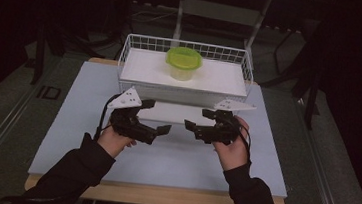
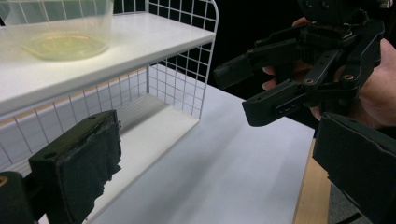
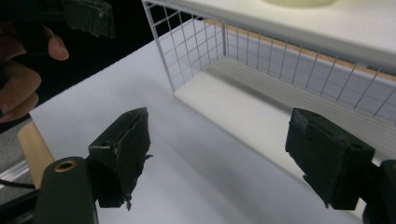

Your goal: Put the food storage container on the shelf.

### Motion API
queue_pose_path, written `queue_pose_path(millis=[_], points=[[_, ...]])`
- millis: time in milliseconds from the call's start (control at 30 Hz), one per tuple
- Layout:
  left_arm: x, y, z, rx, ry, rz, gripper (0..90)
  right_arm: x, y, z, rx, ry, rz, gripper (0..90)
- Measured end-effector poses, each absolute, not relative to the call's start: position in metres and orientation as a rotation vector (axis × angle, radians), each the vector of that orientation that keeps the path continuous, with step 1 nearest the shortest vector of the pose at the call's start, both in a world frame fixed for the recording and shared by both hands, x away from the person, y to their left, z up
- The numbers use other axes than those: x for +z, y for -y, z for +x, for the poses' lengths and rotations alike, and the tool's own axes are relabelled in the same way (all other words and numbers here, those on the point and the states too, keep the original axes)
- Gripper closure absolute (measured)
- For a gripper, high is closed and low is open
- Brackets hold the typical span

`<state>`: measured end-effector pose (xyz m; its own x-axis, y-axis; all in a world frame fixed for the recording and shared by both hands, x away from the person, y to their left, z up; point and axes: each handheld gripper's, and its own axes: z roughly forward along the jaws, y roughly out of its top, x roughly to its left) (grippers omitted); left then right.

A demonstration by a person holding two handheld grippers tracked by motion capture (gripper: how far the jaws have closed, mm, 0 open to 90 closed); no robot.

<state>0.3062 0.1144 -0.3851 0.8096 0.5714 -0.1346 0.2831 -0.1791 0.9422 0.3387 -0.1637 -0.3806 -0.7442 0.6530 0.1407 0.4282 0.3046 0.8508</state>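
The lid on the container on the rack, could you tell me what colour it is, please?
Bright yellow-green; the lid shows best in the high view.

A translucent container [image 1: 183, 71] closed with a lime-green lid [image 1: 184, 57] is positioned upright on the white upper shelf [image 1: 216, 78] of a white wire rack [image 1: 139, 44]. It is located near the shelf's far edge, slightly left of centre. No contents can be determined.

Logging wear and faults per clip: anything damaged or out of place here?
The pads look frayed on the left gripper and the right gripper, with torn edges. The green-lidded container sits upright on the wire shelf.
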Motion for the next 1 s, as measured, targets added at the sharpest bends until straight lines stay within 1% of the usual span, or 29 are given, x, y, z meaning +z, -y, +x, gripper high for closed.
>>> queue_pose_path(millis=[133, 433, 633, 767, 1000], points=[[-0.395, -0.113, 0.301, 0.275, -0.653, 1.804, 1.7, -0.391, 0.166, 0.332, 1.410, -2.349, 0.982, 21.3], [-0.420, -0.109, 0.290, 0.296, -0.633, 1.868, 1.7, -0.417, 0.169, 0.321, 1.383, -2.375, 0.982, 21.3], [-0.439, -0.114, 0.288, 0.246, -0.653, 1.873, 1.7, -0.435, 0.173, 0.318, 1.367, -2.397, 0.995, 21.3], [-0.454, -0.118, 0.285, 0.259, -0.655, 1.900, 1.7, -0.447, 0.177, 0.314, 1.353, -2.408, 0.984, 21.1], [-0.476, -0.124, 0.282, 0.229, -0.685, 1.933, 1.7, -0.457, 0.186, 0.308, 1.336, -2.408, 0.967, 20.8]])
